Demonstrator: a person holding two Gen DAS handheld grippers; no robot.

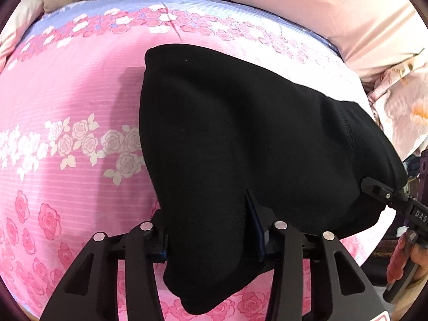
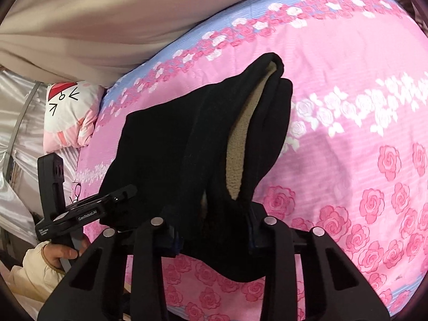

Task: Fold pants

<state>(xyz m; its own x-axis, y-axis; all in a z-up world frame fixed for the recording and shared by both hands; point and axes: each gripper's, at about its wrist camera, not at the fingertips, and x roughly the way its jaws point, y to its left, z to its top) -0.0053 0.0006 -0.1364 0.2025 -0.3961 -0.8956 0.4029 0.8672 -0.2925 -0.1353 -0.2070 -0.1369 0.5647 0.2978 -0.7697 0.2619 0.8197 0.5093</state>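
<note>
Black pants [image 1: 240, 133] lengthwise away (fleece-lined)

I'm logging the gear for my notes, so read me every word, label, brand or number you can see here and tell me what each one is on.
"DAS", cut off past that: white letters on the right gripper, seen from the left wrist.
"GenRobot.AI": label on the left gripper, seen from the right wrist.
A second, smaller label beside it: too small to read.
Black pants, floral bedsheet, cartoon-face pillow: no text.
</note>
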